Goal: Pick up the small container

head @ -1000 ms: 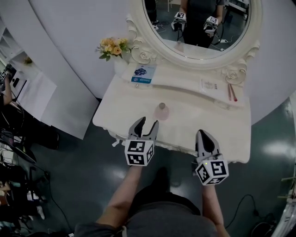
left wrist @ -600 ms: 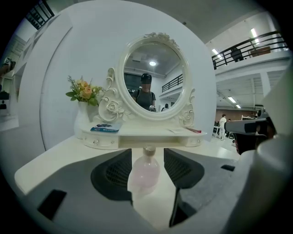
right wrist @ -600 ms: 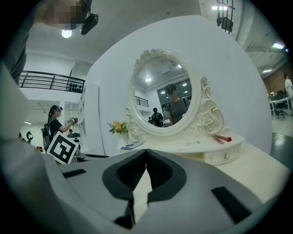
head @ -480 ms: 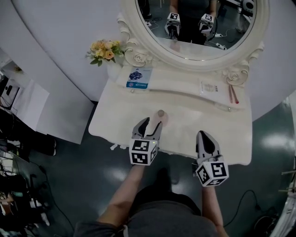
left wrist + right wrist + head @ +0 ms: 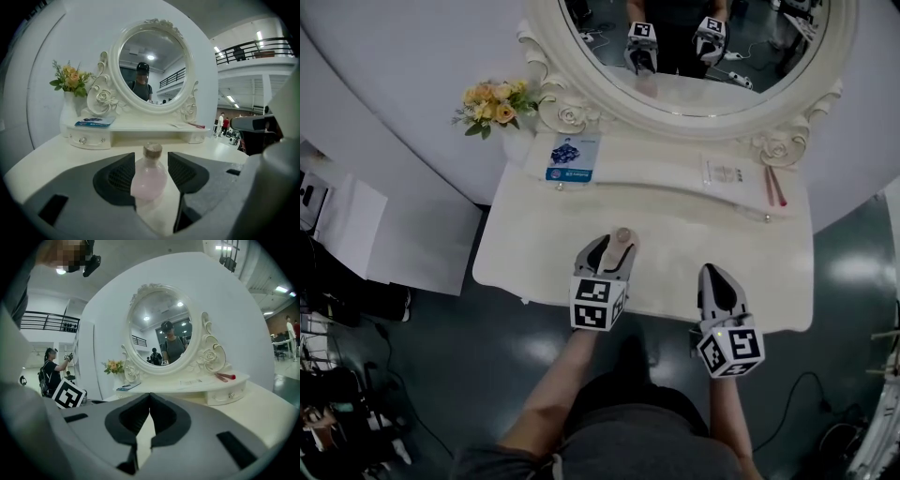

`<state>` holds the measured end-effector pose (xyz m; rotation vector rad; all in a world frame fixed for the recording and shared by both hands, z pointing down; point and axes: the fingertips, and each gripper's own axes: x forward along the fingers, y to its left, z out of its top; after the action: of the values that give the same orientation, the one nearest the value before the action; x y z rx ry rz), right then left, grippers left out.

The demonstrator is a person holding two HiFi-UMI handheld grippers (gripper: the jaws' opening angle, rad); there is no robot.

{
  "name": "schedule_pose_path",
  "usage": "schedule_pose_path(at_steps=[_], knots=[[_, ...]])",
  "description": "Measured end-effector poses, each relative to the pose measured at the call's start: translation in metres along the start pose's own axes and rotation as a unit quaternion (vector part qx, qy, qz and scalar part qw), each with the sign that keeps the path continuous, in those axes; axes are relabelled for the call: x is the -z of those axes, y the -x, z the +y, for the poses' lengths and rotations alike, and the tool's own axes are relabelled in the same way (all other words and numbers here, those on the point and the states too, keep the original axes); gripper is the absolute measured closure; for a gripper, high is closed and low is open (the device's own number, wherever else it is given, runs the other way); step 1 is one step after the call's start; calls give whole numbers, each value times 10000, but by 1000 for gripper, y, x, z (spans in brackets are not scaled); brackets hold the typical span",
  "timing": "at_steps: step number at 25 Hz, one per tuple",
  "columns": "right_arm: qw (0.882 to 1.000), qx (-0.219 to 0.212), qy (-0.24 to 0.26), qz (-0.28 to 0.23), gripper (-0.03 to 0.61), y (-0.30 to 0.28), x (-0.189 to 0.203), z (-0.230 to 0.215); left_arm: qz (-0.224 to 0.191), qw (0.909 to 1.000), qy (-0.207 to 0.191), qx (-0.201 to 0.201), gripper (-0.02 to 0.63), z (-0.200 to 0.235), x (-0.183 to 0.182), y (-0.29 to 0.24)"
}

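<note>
A small pink glass bottle with a cork stopper (image 5: 149, 176) stands upright on the cream dressing table (image 5: 712, 239). My left gripper (image 5: 612, 248) is open, and the bottle (image 5: 624, 238) sits between its two jaws, with a narrow gap on each side in the left gripper view. My right gripper (image 5: 714, 281) is shut and holds nothing; it hovers at the table's front edge, to the right of the bottle. In the right gripper view its jaws (image 5: 150, 401) meet tip to tip.
An oval mirror (image 5: 698, 47) in an ornate frame rises at the table's back above a raised shelf with small drawers. A blue booklet (image 5: 566, 157), a card (image 5: 724, 173) and red sticks (image 5: 772, 186) lie on the shelf. Yellow flowers (image 5: 490, 101) stand at back left.
My left gripper has moved forward over the table until its jaws came around the bottle. The right gripper has stayed at the front edge.
</note>
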<state>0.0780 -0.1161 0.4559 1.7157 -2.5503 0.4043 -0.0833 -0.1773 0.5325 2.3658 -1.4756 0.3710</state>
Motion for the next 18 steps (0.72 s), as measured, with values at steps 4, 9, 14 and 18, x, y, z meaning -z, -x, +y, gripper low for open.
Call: schedule_pose_path(at_steps=[4,9,14,18], knots=[[9999,102,-23,50,574,-3,3,-5,115,9999,-29,118,407,0,4,-11],[9998,185,-39,69,574,-5,1,-9,205,9995,-175,175,407,-3,5,-22],[9997,206,-73,140,574,-5,4,-10,207,9995,-215,72,408,0,5,-29],[9995,248,-109,167,574,-4,8,-13,269,9993,-273,30,410,2,6,-33]])
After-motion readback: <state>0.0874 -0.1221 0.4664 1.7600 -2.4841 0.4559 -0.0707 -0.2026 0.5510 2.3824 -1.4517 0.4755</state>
